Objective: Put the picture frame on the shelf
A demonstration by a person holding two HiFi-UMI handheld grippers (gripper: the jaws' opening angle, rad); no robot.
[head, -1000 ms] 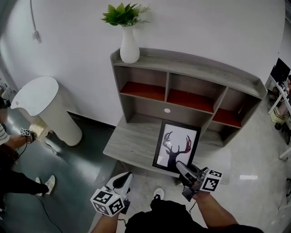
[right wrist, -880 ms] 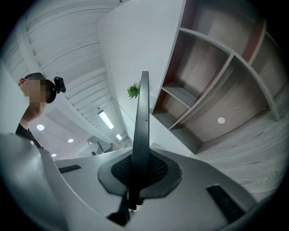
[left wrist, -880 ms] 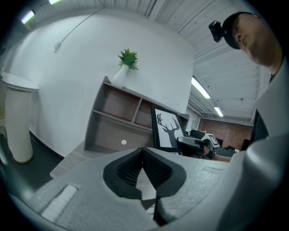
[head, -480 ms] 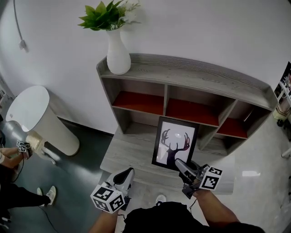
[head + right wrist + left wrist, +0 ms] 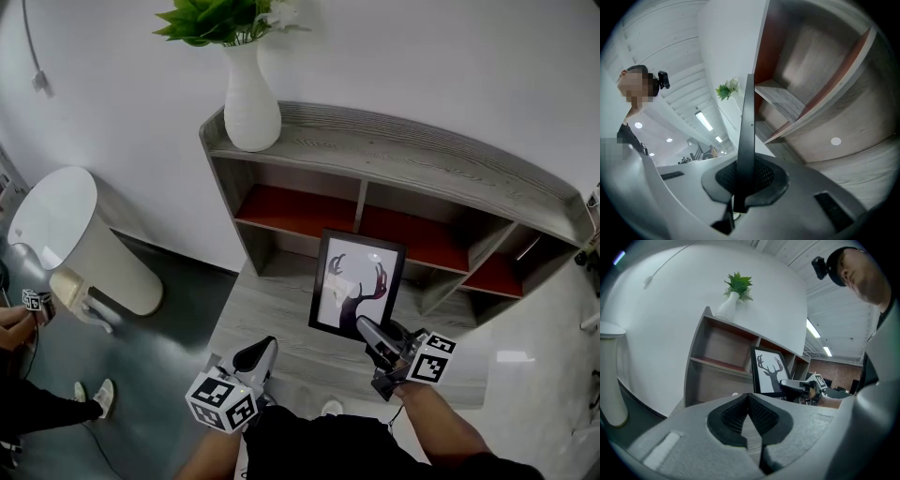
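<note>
A black picture frame (image 5: pixel 356 283) with a deer print is held upright in front of the grey shelf unit (image 5: pixel 394 159), level with its middle cubbies. My right gripper (image 5: pixel 367 336) is shut on the frame's lower right edge. The right gripper view shows the thin black frame (image 5: pixel 745 136) edge-on, pinched between the pads. My left gripper (image 5: pixel 261 353) hangs low at the left, shut and empty, over the front of the lower ledge. In the left gripper view, the picture frame (image 5: pixel 769 371) and the right gripper (image 5: pixel 799 388) appear ahead.
A white vase (image 5: pixel 251 98) with a green plant stands at the left end of the shelf unit's top. A white cylindrical bin (image 5: pixel 80 239) stands on the floor to the left. Another person's arm and shoe (image 5: pixel 19 314) show at the far left edge.
The picture frame has been carried up and a little leftward, nearer the cubbies, by the right gripper. The view has shifted closer to the shelf. The left gripper stays low.
</note>
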